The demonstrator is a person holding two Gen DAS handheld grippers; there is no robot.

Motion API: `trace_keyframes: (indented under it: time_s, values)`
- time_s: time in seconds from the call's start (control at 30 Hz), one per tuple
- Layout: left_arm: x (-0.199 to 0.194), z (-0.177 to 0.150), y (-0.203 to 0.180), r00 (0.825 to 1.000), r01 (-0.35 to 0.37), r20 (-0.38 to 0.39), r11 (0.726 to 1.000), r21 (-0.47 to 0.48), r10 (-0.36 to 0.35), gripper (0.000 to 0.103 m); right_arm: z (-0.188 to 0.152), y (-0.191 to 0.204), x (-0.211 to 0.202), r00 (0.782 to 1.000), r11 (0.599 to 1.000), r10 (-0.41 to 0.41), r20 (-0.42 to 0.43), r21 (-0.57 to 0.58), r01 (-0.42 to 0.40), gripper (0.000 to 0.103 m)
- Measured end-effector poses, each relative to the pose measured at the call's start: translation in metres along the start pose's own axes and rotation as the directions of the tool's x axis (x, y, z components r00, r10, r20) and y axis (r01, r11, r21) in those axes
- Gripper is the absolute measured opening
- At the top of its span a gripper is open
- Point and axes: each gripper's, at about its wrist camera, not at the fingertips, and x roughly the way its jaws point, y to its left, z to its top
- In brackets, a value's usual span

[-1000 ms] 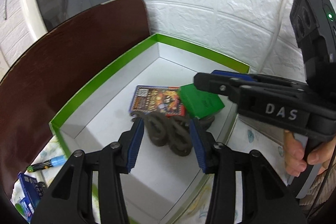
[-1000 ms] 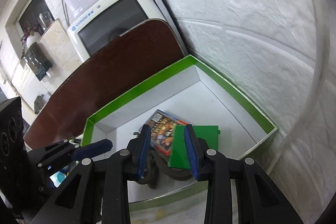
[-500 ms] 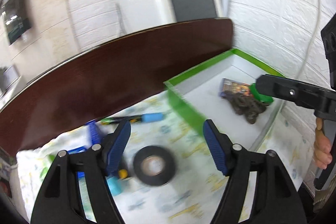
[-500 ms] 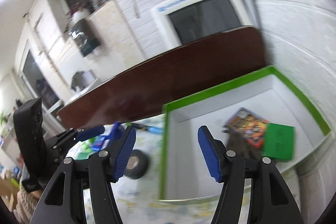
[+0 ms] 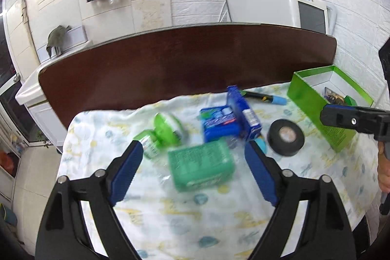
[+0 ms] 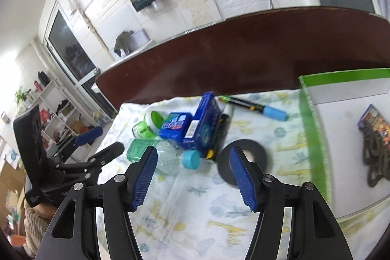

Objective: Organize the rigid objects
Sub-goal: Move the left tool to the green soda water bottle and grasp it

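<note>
My left gripper (image 5: 193, 155) hovers over the patterned cloth, jaws opening, nothing pressed between the pads. A green box (image 5: 202, 165) lies on the cloth just beyond its fingertips. Around that box are two green-lidded jars (image 5: 165, 130), blue packs (image 5: 219, 124) and a black tape roll (image 5: 286, 137). My right gripper (image 6: 193, 157) is open and holds nothing. It is above a clear bottle with a blue cap (image 6: 175, 157) and the tape roll (image 6: 243, 160). The green-rimmed white box (image 6: 314, 128) at the right holds a game case (image 6: 375, 121) and dark rings (image 6: 375, 157).
A blue-capped marker (image 6: 256, 106) lies near the dark brown board (image 5: 185, 60) behind the cloth. A white monitor (image 5: 280, 6) stands behind the board by the brick wall. A person's hand (image 5: 384, 172) grips the right tool at the right edge.
Both grippers swung left, away from the green-rimmed box to above the loose items on the cloth. Both sets of jaws spread wider. The game case and rings stayed in the box.
</note>
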Motion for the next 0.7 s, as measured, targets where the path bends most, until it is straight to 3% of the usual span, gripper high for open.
trace_keyframes:
  time_s: [0.27, 0.7]
  values:
    - [0.021, -0.033, 0.031, 0.995, 0.069, -0.066, 0.997, -0.021, -0.070, 0.086, -0.003, 0.025, 0.052, 0.994, 1.000, 0.002, -0.108, 0.023, 0.001, 0.064]
    - [0.063, -0.029, 0.028, 0.978, 0.183, -0.104, 0.983, -0.003, -0.182, 0.086, -0.005, 0.009, 0.104, 0.978, 0.985, 0.023, -0.205, 0.170, 0.013, 0.071]
